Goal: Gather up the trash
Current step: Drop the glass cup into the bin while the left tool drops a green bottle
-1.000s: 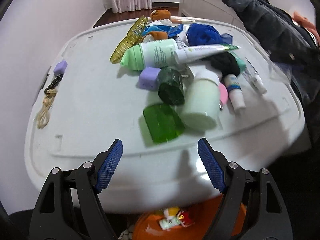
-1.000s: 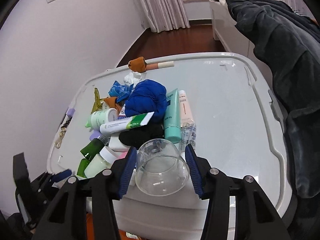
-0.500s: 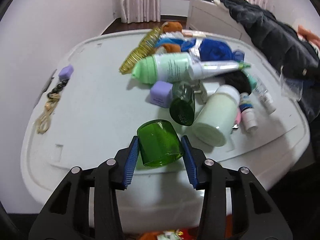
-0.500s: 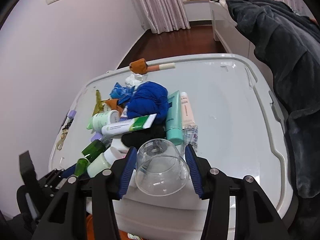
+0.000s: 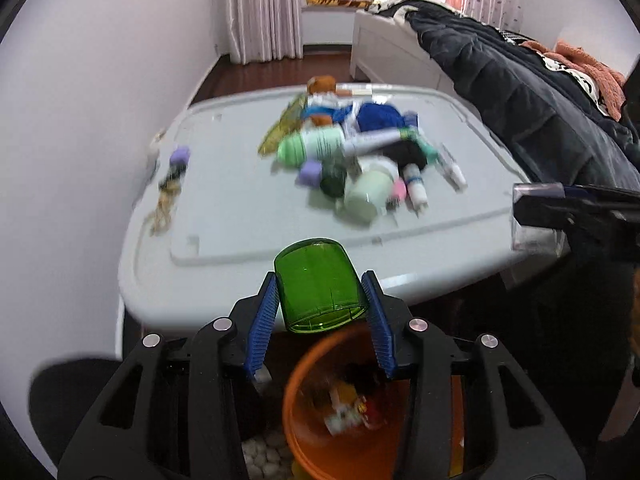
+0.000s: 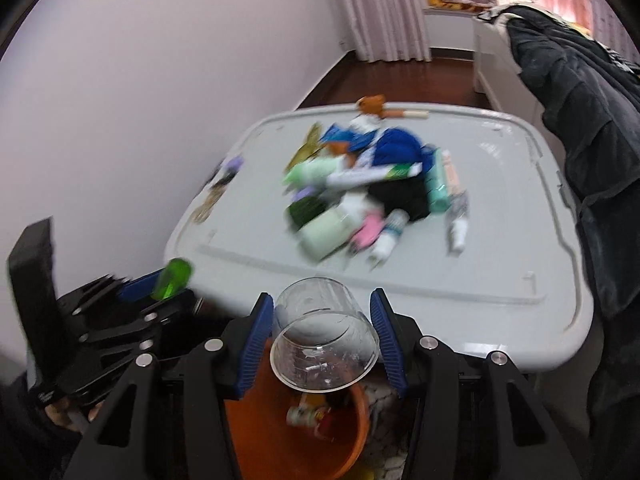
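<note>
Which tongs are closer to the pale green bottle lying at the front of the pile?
Hard to call; roughly equal. The left tongs hold the green cap and the right tongs hold the clear cup, both off the table edge over the orange bin, short of the pale green bottle.

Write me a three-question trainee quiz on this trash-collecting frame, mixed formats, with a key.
1. True or false: the left gripper is shut on the green cap.
2. Multiple choice: what does the right gripper hold? A) a clear cup B) a pink tube C) a blue cloth
3. Fill in: below both grippers sits an orange ____ with some trash already in it.

Key
1. True; both blue pads press its sides.
2. A; the clear cup sits between the pads, mouth toward the camera.
3. Bin; the white lid beyond it carries a pile of bottles and tubes.
</note>
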Motion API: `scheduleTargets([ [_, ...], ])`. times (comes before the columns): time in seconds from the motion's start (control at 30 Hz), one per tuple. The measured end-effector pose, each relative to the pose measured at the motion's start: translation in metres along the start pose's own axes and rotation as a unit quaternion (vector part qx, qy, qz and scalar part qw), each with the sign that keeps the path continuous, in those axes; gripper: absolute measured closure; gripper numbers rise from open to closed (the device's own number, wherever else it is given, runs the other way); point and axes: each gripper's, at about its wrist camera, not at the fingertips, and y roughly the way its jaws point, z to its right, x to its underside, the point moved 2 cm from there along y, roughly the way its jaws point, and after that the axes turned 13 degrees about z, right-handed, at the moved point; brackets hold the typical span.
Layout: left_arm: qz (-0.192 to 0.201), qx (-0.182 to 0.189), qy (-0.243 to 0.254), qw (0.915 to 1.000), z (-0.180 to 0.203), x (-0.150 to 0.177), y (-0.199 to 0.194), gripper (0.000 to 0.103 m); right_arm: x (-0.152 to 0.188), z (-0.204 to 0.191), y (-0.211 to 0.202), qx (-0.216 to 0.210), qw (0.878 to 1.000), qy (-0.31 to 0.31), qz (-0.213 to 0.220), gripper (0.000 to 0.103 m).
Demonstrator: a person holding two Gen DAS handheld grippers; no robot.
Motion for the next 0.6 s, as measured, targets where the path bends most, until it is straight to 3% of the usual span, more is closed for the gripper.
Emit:
scheduleTargets([
  [0.17,-0.041,0.004,-0.015,0.999,0.004,0.035,0.003,0.061,0.042,-0.02,-0.005,0.0,0.999,-0.012,-0.033,0.053],
  [0.37,-0.066,0.012,-0.027,0.9974,0.007,0.053,0.004,0.059,0.076,-0.022,0.005,0.001,0.997,-0.001,-0.074,0.051],
  [0.47,-0.083,0.007,-0.037,0.9958,0.006,0.061,0.009,0.035,0.09,-0.025,0.014,0.006,0.996,-0.004,-0.094,0.035],
  [0.6,-0.095,0.005,-0.051,0.9942,0.0,0.064,0.014,0.032,0.089,-0.015,0.017,0.004,0.996,0.016,-0.093,0.035],
])
